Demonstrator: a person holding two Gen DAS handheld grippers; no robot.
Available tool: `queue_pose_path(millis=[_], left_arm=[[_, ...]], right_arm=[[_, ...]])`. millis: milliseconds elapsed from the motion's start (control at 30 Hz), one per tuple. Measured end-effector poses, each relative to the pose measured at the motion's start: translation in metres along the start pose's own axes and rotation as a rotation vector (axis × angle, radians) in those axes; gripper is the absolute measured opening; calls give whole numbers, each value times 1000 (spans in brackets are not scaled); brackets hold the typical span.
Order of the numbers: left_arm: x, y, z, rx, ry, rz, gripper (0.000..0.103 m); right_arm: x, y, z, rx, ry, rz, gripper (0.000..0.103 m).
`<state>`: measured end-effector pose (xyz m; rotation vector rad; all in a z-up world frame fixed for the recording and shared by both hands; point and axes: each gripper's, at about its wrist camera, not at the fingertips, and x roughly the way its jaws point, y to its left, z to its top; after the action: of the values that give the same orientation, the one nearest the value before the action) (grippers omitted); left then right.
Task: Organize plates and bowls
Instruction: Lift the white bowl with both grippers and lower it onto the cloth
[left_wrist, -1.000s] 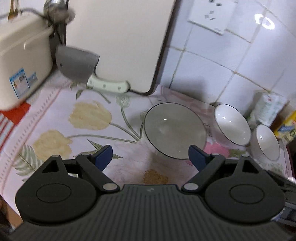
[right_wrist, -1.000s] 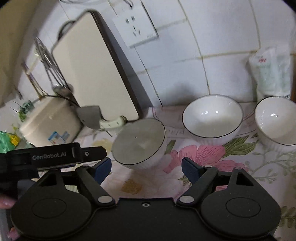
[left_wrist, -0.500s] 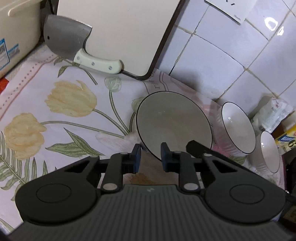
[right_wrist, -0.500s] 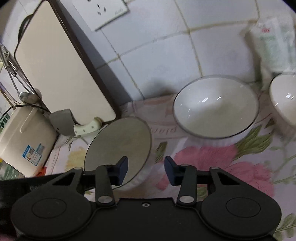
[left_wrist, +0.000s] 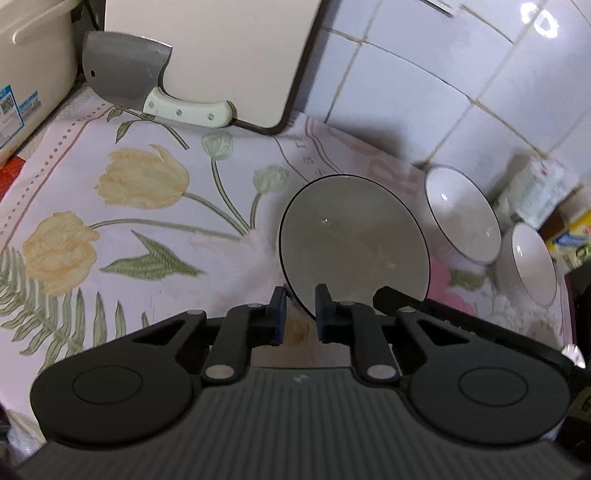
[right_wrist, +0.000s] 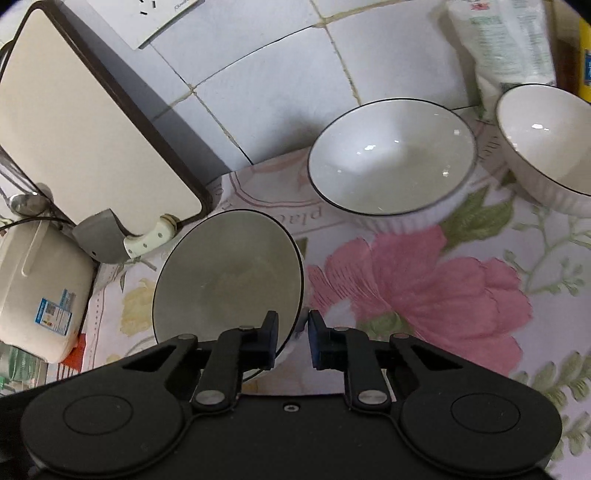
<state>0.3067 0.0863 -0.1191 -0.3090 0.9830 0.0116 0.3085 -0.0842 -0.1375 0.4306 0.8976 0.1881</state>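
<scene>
Both on the same grey bowl (left_wrist: 354, 243), sat on the flowery cloth (left_wrist: 147, 236) just left of two white bowls (right_wrist: 393, 157) lined up along the tiled wall. Left gripper (left_wrist: 300, 314) pinched shut on the near rim. Right gripper (right_wrist: 293, 341) closing on the rim's right side, edge caught between the pads. Probably two grips so a wide, slick bowl lifts level, maybe for stacking with the others

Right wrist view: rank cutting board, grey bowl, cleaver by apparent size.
1. cutting board
2. grey bowl, though it sits nearest the camera, so its size is inflated
3. cleaver, partly hidden behind the board
</scene>
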Motion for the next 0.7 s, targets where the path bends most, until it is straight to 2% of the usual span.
queue_pose_path(millis=[100,267,700], left_arm=[[-13,-13,-11,44,-5,20,14],[-33,-30,-27,85,-2,7,14],[-79,-75,-69,153,51,-81,14]], right_arm=[[-13,-5,-7,-8,20,7,21],[-39,-16,-17,-27,7,13,21],[-113,-63,-49,-67,-46,-36,21]])
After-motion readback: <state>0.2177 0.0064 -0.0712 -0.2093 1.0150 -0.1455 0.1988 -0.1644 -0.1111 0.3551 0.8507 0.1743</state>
